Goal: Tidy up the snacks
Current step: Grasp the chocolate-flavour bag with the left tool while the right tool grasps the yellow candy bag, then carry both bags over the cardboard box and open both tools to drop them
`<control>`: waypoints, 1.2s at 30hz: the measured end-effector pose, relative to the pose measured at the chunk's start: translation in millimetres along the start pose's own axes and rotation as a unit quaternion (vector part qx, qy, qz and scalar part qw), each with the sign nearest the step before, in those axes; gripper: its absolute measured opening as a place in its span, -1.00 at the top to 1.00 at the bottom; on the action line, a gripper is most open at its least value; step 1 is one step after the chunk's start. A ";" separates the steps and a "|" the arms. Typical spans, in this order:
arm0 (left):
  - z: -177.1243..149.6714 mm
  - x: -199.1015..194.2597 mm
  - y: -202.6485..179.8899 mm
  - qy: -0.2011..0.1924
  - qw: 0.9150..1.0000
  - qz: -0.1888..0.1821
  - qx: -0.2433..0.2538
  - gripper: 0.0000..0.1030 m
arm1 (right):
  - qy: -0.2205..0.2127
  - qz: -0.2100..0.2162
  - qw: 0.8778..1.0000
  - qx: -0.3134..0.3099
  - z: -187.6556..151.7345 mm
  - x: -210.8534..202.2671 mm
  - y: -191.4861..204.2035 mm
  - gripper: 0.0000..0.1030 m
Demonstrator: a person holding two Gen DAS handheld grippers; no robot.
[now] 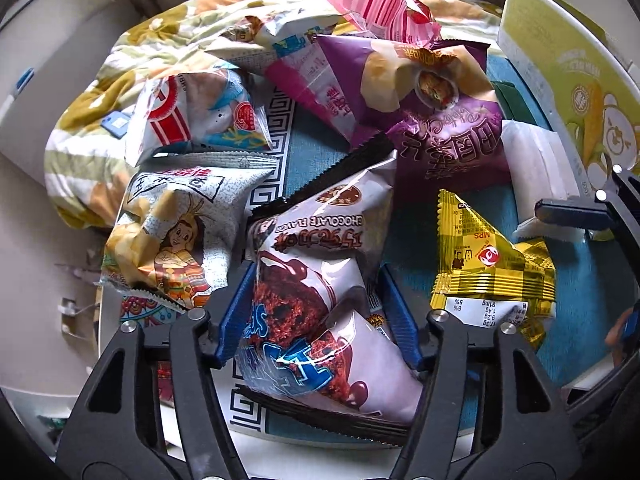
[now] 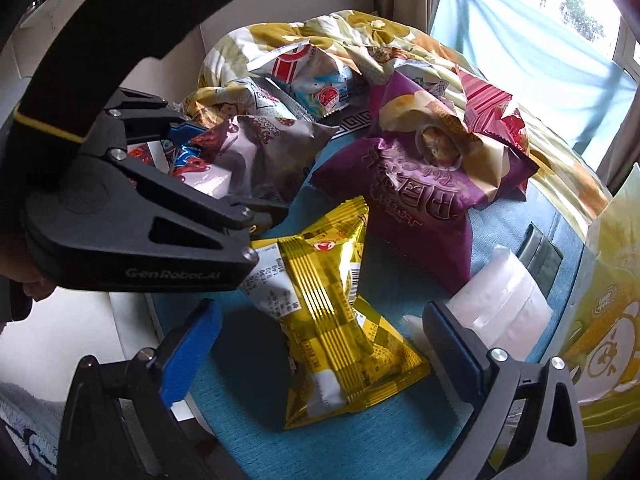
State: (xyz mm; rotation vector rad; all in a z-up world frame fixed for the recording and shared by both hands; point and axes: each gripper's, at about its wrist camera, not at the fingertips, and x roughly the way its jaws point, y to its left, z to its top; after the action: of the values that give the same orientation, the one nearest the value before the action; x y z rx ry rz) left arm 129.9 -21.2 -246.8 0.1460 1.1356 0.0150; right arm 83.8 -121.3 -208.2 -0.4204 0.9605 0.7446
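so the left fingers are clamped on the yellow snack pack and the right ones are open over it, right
Not quite. The left gripper is clamped on the chocolate snack bag, not the yellow snack pack, as the left wrist view shows. The right gripper is indeed open over the yellow pack.

Snack packets crowding the far side, bare teal mat nearer

Left gripper angling steeply downward at lower centre, pads pinching inward. Right gripper tilting downward at bottom, jaws gaping wide.
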 end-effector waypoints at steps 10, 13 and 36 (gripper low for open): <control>2.9 -6.0 19.9 0.000 0.999 -0.041 -0.027 -0.08 | 0.036 0.015 0.999 -0.036 7.7 18.0 -3.0 -0.21; 3.3 -9.5 21.9 -0.003 0.999 -0.047 -0.029 -0.08 | 0.041 0.010 0.998 -0.041 6.2 24.0 1.7 -0.10; 21.5 -87.7 43.3 -0.075 0.993 -0.085 -0.017 -0.08 | 0.008 -0.022 0.999 0.046 21.4 -26.1 13.6 0.25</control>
State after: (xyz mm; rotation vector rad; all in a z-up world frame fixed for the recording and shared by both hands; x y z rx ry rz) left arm 115.0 11.8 -153.4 0.0188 0.9936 -0.1271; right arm 77.0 -108.6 -174.8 -0.3671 0.9942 0.6556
